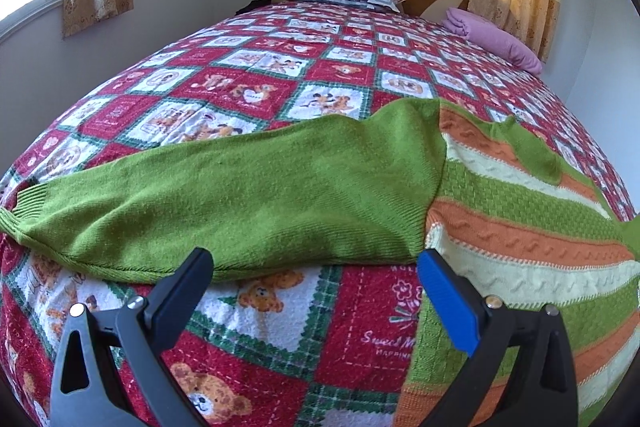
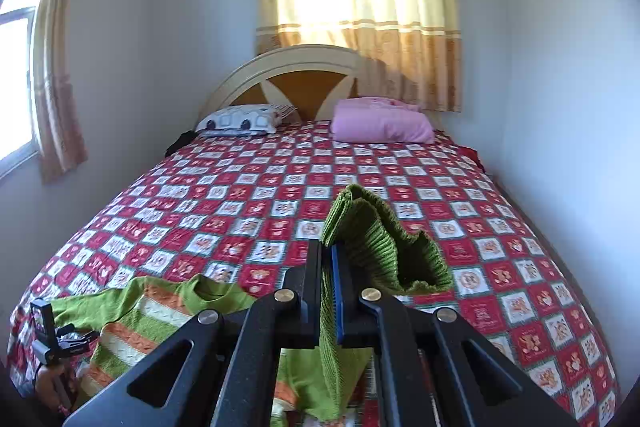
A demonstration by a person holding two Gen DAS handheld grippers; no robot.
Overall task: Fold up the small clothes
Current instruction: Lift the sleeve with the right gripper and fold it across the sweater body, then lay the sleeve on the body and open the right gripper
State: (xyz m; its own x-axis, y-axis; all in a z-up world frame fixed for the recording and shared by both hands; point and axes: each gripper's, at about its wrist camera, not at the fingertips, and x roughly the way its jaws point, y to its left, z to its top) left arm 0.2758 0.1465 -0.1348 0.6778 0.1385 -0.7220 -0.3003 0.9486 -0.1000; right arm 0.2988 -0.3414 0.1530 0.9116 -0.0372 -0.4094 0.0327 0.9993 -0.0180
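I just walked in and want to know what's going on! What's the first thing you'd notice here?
The bright green, orange and cream striped sweater lies at the near end of the bed, one green sleeve stretched flat to the left. The right gripper is shut on the other sleeve's ribbed cuff, lifting it up. Under it all is a red teddy-bear bedspread.

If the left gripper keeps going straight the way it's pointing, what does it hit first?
Most likely the green sleeve lying across the bedspread, just ahead of the open left gripper. Depth is hard to judge; it might meet the bedspread first.
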